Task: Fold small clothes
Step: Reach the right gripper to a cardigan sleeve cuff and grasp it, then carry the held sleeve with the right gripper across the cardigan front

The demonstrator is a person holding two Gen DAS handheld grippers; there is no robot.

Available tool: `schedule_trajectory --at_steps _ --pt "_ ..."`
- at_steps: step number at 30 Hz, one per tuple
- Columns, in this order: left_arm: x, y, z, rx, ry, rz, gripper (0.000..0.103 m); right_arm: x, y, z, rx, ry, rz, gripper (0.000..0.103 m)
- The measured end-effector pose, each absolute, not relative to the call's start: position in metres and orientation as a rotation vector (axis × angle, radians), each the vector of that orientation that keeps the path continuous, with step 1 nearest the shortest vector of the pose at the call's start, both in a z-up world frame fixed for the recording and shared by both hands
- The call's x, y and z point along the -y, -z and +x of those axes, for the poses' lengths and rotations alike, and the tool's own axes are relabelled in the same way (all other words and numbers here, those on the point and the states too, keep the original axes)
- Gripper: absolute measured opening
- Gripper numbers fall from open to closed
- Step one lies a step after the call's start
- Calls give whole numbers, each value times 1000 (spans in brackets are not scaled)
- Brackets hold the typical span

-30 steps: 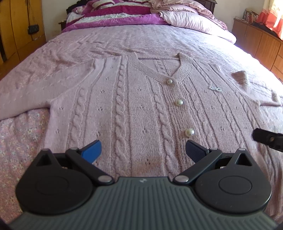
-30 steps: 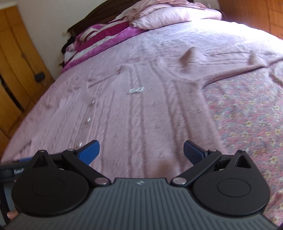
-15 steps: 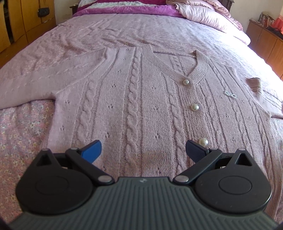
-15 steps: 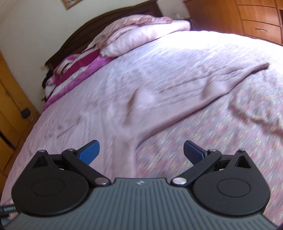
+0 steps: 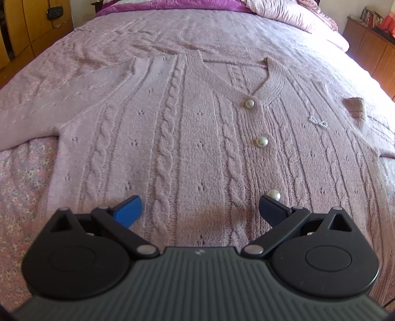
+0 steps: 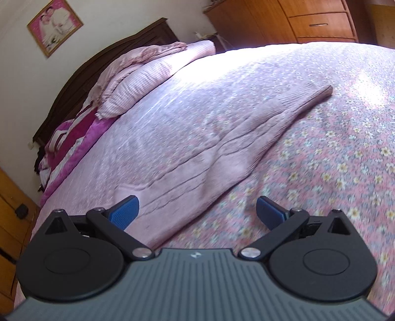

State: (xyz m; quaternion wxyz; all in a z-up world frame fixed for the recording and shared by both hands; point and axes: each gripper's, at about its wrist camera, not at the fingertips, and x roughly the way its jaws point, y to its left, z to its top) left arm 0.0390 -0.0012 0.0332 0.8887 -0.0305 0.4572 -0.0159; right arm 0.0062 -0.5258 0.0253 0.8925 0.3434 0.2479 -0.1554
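Observation:
A pink cable-knit cardigan (image 5: 172, 138) with pearl buttons (image 5: 261, 142) lies flat and face up on the bed, V-neck at the far end. In the left wrist view my left gripper (image 5: 200, 210) hovers open over its lower front, with nothing between the blue fingers. In the right wrist view the cardigan's right sleeve (image 6: 234, 145) stretches out toward the far right, wrinkled, its cuff (image 6: 323, 91) at the end. My right gripper (image 6: 196, 210) stands open just above the sleeve's near part, holding nothing.
The bed has a pink floral sheet (image 6: 333, 172) and a pink knitted cover (image 5: 123, 32). Pillows and folded bedding (image 6: 148, 71) are stacked at the dark headboard. Wooden drawers (image 6: 308, 19) stand beyond the bed; a wooden wardrobe (image 5: 29, 27) is on the left.
The left gripper has moved forward up the cardigan's front. The right gripper has swung right, from over the cardigan's body to above the right sleeve. Both stay open.

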Motion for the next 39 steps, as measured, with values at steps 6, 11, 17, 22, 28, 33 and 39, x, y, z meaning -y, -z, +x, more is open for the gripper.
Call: schedule_trajectory --at_steps 6,11,17,22,28,33,39 --pt "10 -24 41 -972 13 -3 103 559 -6 32 -481 342 775 103" --pt "13 -21 43 -980 3 9 103 576 3 57 -443 344 742 103" --pt "15 -20 43 -977 6 33 103 602 10 78 -382 389 772 102" --pt "16 -19 43 -973 9 40 103 618 17 90 -376 469 791 61" --pt "16 -19 42 -965 20 52 103 633 30 73 -339 489 902 13" --pt "13 -23 47 -980 49 59 103 622 11 53 -275 468 858 12" --pt "11 -31 46 -952 61 77 103 608 -34 28 -201 385 880 12"
